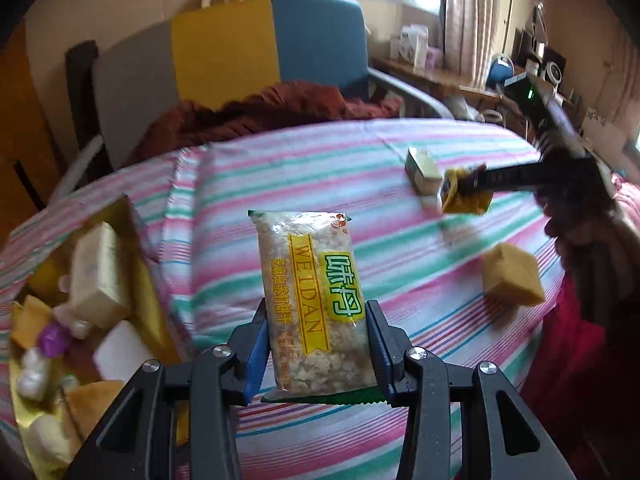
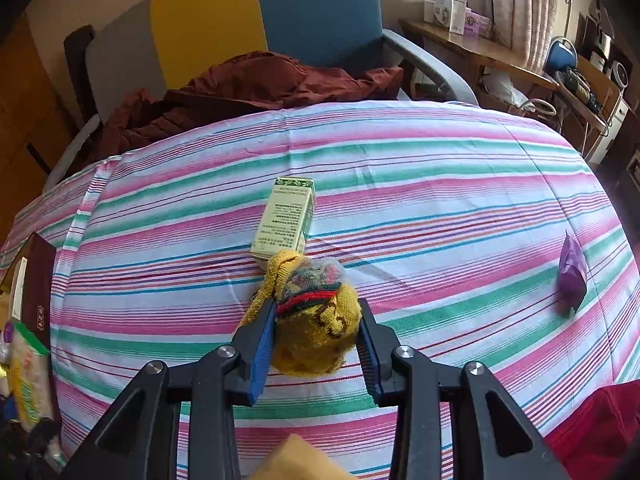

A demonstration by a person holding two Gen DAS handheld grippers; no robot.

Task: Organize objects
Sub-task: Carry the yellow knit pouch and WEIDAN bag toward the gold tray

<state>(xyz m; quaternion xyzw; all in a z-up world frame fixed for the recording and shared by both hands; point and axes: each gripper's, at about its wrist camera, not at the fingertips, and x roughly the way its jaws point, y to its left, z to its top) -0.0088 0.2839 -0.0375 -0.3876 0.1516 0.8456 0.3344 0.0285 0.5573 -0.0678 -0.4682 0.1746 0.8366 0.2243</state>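
Observation:
My left gripper (image 1: 316,312) is shut on a clear snack packet (image 1: 314,300) with a yellow and green label, held above the striped bed. My right gripper (image 2: 318,312) is shut on a yellow knitted pouch (image 2: 316,328); it also shows in the left wrist view (image 1: 464,192) at the right. A small green-and-cream box (image 2: 286,220) lies on the sheet just beyond the pouch, and shows in the left wrist view (image 1: 422,170). A yellow sponge block (image 1: 512,276) lies on the bed at the right. A purple wrapped item (image 2: 572,272) lies at the far right.
A gold tray (image 1: 148,292) at the left holds a cream box, white pieces, yellow items and a purple sweet. A brown blanket (image 2: 248,88) and a grey, yellow and blue chair (image 2: 208,16) stand behind the bed. A cluttered wooden shelf (image 2: 500,52) is at the right.

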